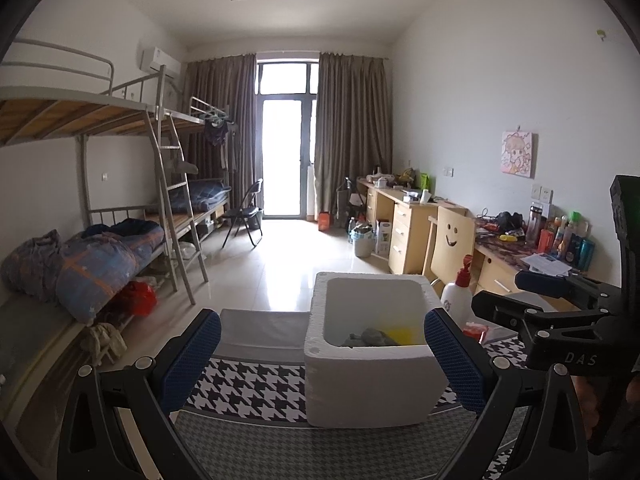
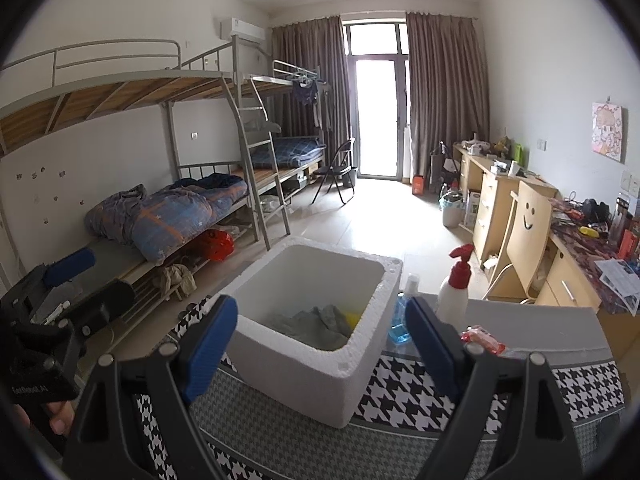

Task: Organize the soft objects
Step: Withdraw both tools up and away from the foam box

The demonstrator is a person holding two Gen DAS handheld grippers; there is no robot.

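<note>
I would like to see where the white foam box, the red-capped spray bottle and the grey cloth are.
white foam box (image 2: 316, 376): right wrist view, on its front outer wall.
red-capped spray bottle (image 2: 452, 294): right wrist view, on its white body.
grey cloth (image 2: 316, 322): right wrist view, on its crumpled middle, inside the box.

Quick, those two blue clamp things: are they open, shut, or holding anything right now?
Left gripper: open, holding nothing.
Right gripper: open, holding nothing.
</note>
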